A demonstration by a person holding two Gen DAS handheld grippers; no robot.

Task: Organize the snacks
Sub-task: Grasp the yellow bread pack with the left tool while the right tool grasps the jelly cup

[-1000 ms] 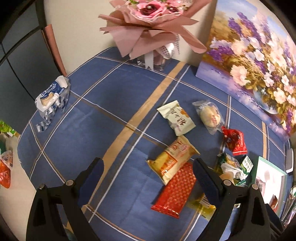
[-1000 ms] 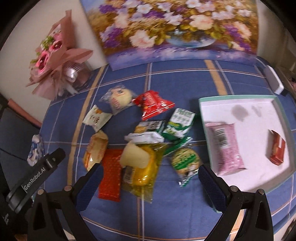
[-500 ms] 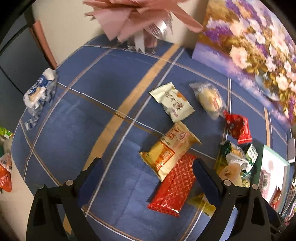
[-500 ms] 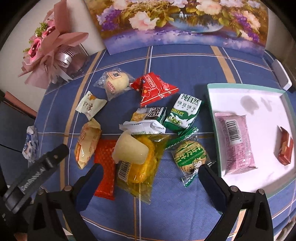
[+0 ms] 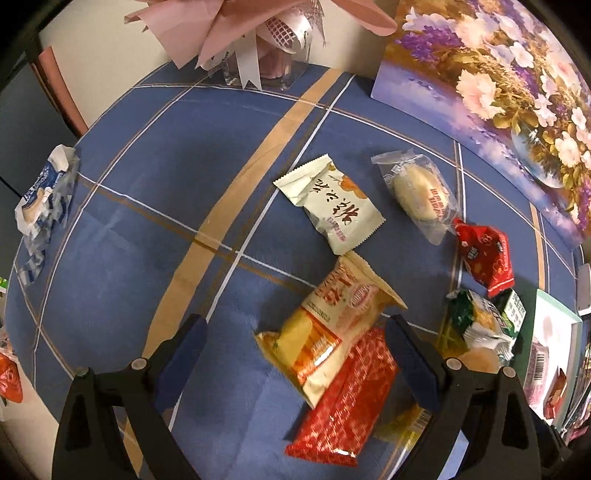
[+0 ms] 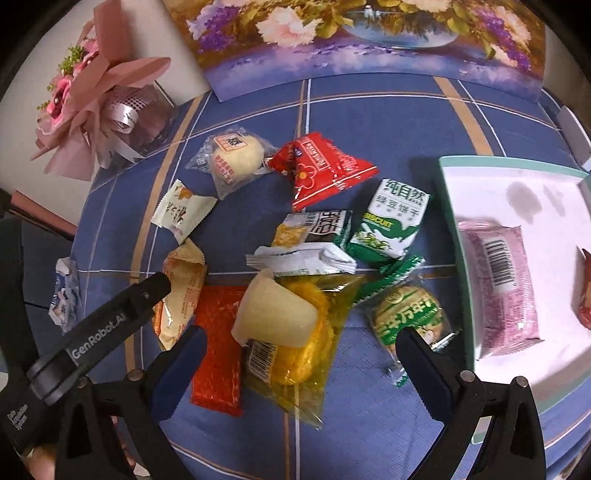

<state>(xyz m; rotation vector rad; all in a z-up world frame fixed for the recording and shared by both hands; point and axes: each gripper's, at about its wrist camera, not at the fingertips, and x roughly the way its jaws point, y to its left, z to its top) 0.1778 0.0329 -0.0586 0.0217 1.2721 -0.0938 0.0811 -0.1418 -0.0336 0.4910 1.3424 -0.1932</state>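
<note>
Several snack packs lie loose on the blue checked cloth. My left gripper (image 5: pixel 295 332) hangs open over an orange-and-cream chip bag (image 5: pixel 328 328) and a long red pack (image 5: pixel 351 398). A cream sachet (image 5: pixel 332 206) and a clear-wrapped bun (image 5: pixel 421 195) lie farther off. My right gripper (image 6: pixel 299 354) is open above a pale jelly cup (image 6: pixel 273 314) resting on a yellow clear bag (image 6: pixel 306 354). A round green biscuit pack (image 6: pixel 410 321) lies just inside its right finger. The white tray (image 6: pixel 517 173) on the right holds a pink pack (image 6: pixel 498 280) and a red one (image 6: pixel 585 291).
A flower painting (image 6: pixel 354 33) leans on the wall behind the snacks, with a pink bouquet (image 6: pixel 92 99) at the back left. A crumpled blue-white wrapper (image 5: pixel 44 195) lies near the table's left edge. The left gripper's body (image 6: pixel 99 328) crosses the right wrist view at lower left.
Both grippers have dropped closer to the snack pile, which looms larger. The left one has moved forward over the chip bag. Nothing has been taken hold of.
</note>
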